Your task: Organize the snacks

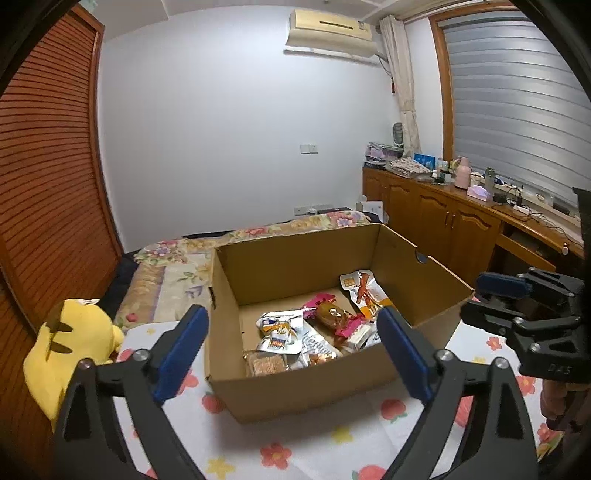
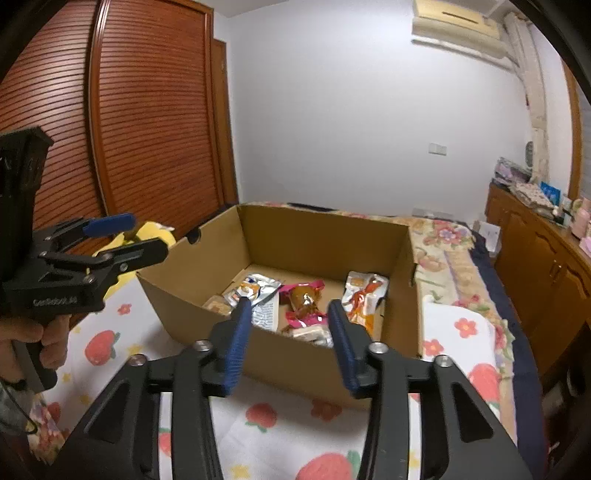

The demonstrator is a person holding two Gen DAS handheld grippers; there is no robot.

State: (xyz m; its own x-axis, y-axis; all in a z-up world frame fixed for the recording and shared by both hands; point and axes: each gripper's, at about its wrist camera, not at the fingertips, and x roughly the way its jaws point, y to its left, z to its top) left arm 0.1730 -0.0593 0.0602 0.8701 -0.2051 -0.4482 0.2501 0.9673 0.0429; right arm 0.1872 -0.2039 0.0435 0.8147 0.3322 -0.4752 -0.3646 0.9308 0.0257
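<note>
On a bed spread with a strawberry-print sheet (image 1: pixel 295 454), we find an open corrugated cardboard box (image 1: pixel 306 387) holding crinkled foil snack packets (image 1: pixel 321 328). Just before the box, our left gripper (image 1: pixel 291 350) has fingers spread wide, our right gripper (image 2: pixel 288 343) half-spread; both empty. A yellow plush toy (image 1: pixel 70 343) lies left of the box.

place: we see a home bedroom | evidence: we note a bed (image 1: pixel 177 266) under floral bedding, a louvred wardrobe door (image 2: pixel 147 122), a wall air conditioner (image 1: pixel 332 33), a curtained window (image 1: pixel 517 110), a yellow plush toy (image 1: pixel 74 343)
</note>
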